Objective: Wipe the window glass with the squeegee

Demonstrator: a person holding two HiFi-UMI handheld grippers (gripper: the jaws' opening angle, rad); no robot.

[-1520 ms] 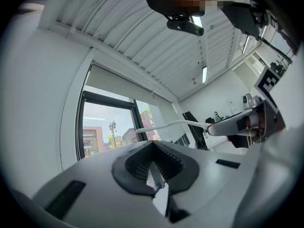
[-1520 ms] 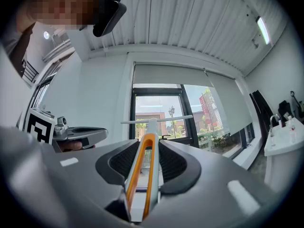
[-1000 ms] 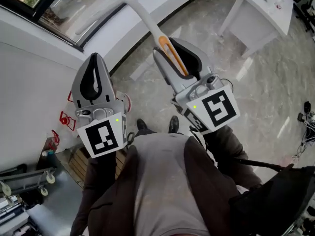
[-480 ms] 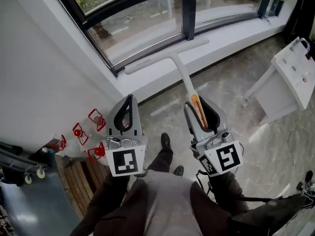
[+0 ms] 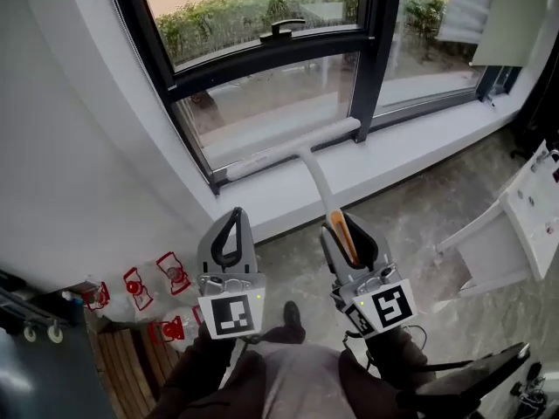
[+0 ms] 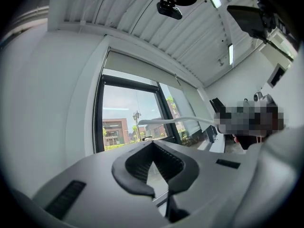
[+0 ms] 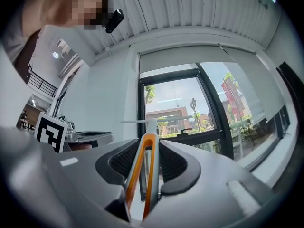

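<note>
Squeegee (image 5: pixel 314 171): smooth white plastic shaft; glossy orange grip strip between right gripper (image 5: pixel 345 225) fingers. Finger pads (image 7: pixel 172 164): ribbed, matt black, rubbery. Shells: matt grey plastic. Window glass (image 5: pixel 262 103) beyond fingertips: glossy, reflective.

On the grey marbled floor (image 5: pixel 410 216) stand a white table (image 5: pixel 522 218), a slatted wooden board (image 5: pixel 131 365) and red-marked items (image 5: pixel 133 286).

Clear glass lies open on the lower pane (image 5: pixel 271 103) above the squeegee (image 5: pixel 293 151), whose blade runs along the pane's bottom edge. The dark transom (image 5: pixel 262 59) and its window handle (image 5: pixel 286 27) close it off above, the vertical mullion (image 5: pixel 369 51) at right and the white wall (image 5: pixel 79 147) at left. The sill (image 5: pixel 410 151) juts out below. A white tabletop (image 5: pixel 524 208) crowds the right side, and small red objects (image 5: pixel 173 273) sit at the wall's foot.
</note>
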